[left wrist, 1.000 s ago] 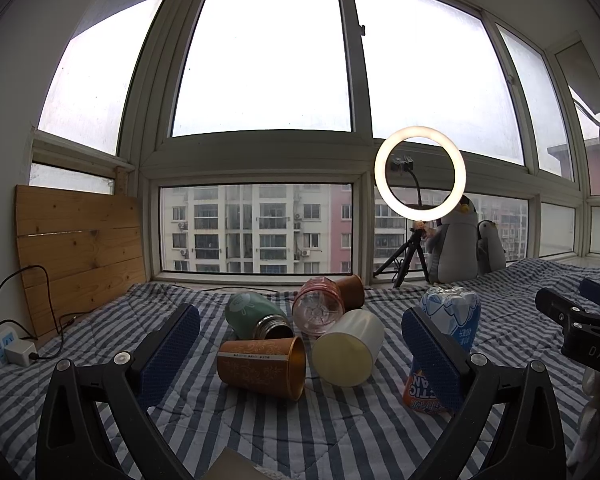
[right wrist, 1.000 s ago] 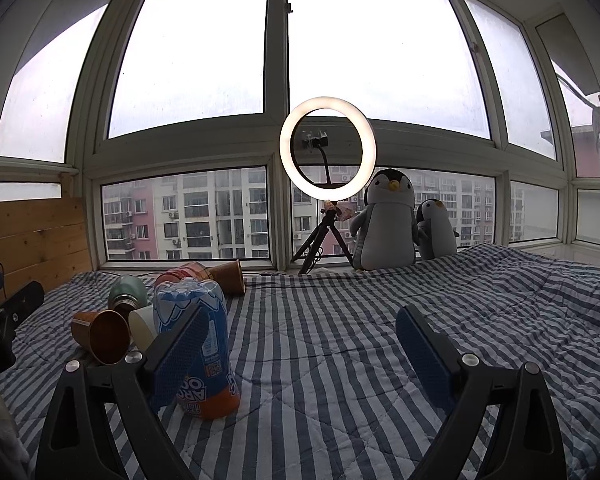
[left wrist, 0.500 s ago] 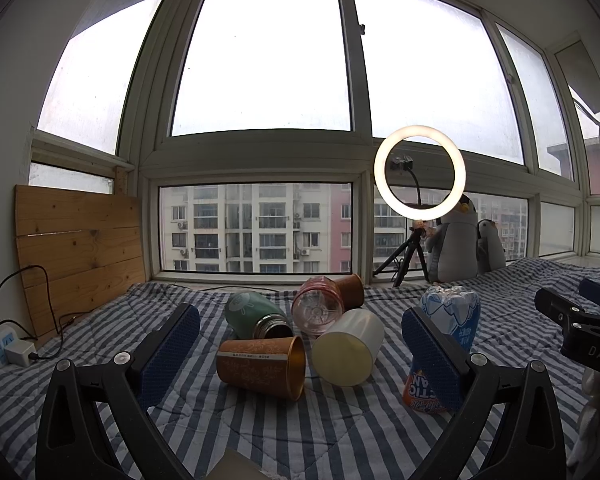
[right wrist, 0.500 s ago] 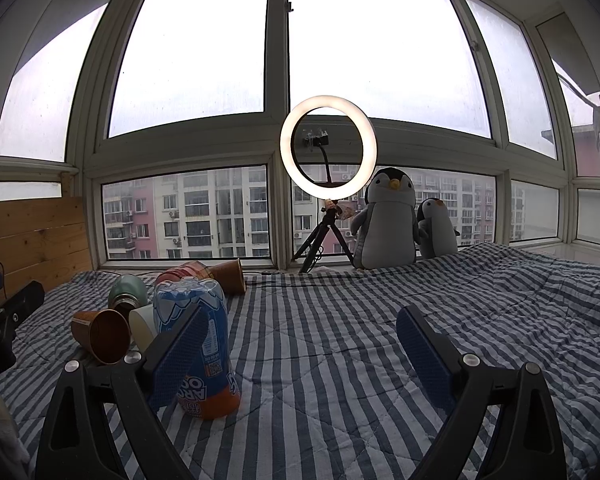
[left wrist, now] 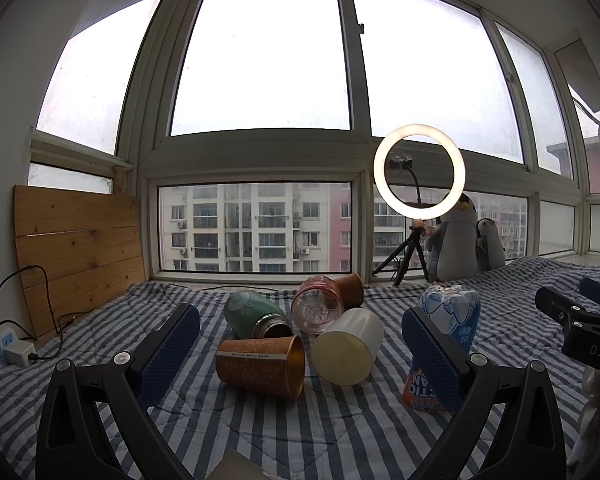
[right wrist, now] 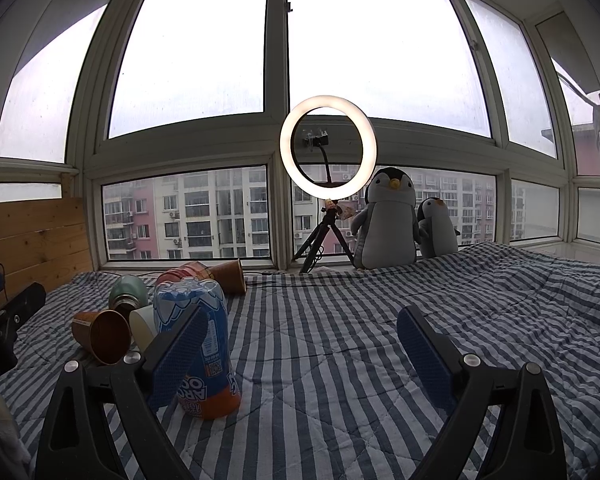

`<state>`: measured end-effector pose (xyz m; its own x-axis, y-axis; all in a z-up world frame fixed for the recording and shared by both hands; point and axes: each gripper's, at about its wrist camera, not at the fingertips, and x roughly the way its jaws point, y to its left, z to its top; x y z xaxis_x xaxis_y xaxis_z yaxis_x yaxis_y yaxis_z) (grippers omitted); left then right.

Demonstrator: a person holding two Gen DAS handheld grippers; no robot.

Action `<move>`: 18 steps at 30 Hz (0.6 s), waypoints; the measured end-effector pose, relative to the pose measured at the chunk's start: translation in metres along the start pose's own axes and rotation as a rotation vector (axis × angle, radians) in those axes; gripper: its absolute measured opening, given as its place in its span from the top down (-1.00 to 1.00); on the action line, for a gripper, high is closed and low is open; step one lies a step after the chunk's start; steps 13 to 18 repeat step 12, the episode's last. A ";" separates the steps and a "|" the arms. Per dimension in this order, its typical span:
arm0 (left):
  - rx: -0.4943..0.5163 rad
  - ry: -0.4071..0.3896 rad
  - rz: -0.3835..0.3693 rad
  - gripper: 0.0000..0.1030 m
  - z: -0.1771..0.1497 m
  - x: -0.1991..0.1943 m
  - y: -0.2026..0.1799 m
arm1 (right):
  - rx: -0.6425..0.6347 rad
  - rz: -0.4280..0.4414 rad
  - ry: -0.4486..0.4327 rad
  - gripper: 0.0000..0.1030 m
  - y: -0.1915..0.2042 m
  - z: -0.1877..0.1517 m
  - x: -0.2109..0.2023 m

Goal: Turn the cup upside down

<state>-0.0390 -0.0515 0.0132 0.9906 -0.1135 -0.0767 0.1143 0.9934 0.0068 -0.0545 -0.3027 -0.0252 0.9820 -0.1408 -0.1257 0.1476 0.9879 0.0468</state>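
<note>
Grippers level above quilt (left wrist: 284, 432) | left gripper (left wrist: 300, 344) spread | right gripper (right wrist: 302, 344) spread, empty

A cluster of cups lies on the bedspread (left wrist: 260, 432), ahead of the left gripper (left wrist: 300, 350). In the left wrist view, the paper cup (left wrist: 258, 366) lies on its side nearest the gripper. The flask (left wrist: 256, 314) lies just behind it. The white cup (left wrist: 348, 346) lies to the right of the paper cup, close beside it. The ribbed cup (left wrist: 318, 312) lies behind the white cup, and a second paper cup (left wrist: 350, 288) lies behind that. The printed cup (right wrist: 204, 344) stands upside down to the right of the cluster, behind the right gripper's (right wrist: 300, 354) left finger. The ring light (right wrist: 328, 146) stands at the window, with two penguins (right wrist: 388, 220) to its right. A board (left wrist: 76, 252) leans at the far left.
</note>
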 end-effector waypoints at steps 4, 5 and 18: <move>-0.001 -0.002 0.000 -0.99 0.001 0.000 0.000 | 0.000 0.000 0.001 -0.82 0.000 0.000 0.000; -0.001 -0.001 0.001 -0.99 0.001 0.001 -0.001 | 0.000 -0.001 0.001 -0.82 0.000 0.000 0.000; 0.000 -0.002 0.001 -0.99 0.001 0.000 -0.001 | 0.000 0.000 0.001 -0.82 0.000 0.000 0.000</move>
